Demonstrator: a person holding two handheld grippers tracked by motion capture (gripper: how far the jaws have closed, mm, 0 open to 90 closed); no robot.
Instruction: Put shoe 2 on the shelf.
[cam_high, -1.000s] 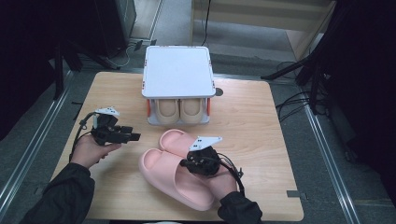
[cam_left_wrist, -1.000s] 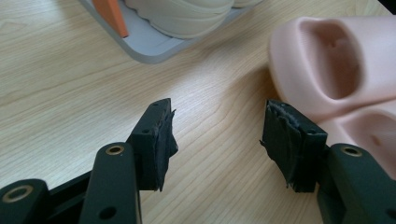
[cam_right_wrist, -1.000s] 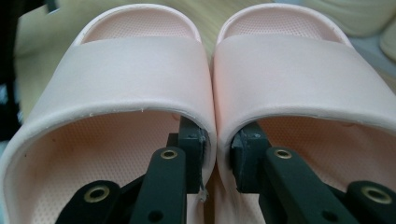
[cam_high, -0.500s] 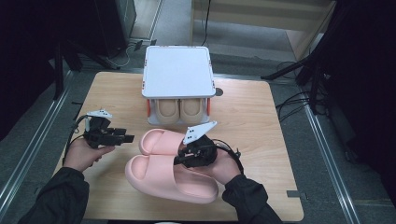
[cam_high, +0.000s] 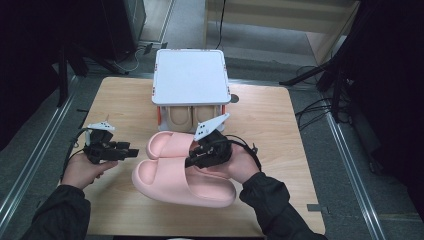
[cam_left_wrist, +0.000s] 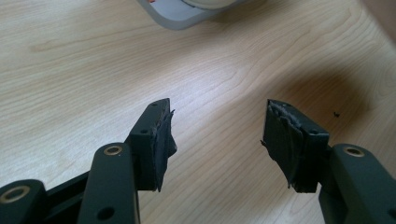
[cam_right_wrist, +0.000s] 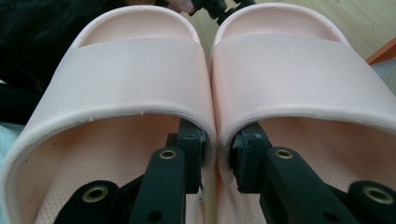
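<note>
Two pink slippers lie side by side, the near one (cam_high: 170, 182) and the far one (cam_high: 167, 142), toes pointing left. My right gripper (cam_high: 197, 159) is shut on their touching inner walls, pinching the pair together. In the right gripper view the left slipper (cam_right_wrist: 135, 70) and the right slipper (cam_right_wrist: 299, 70) meet above the right gripper (cam_right_wrist: 217, 149), one jaw inside each. My left gripper (cam_high: 131, 152) hovers left of the slippers, apart from them. In its own view the left gripper (cam_left_wrist: 217, 135) is open over bare wood.
A shoe rack with a white top (cam_high: 189, 75) stands at the back middle of the wooden table (cam_high: 280, 120). A beige pair (cam_high: 182, 117) sits in its lower shelf. The rack's grey corner (cam_left_wrist: 187, 14) lies ahead of the left gripper.
The right gripper has risen with the pink slippers and carried them a little left. The left hand has drifted left, away from the rack.
</note>
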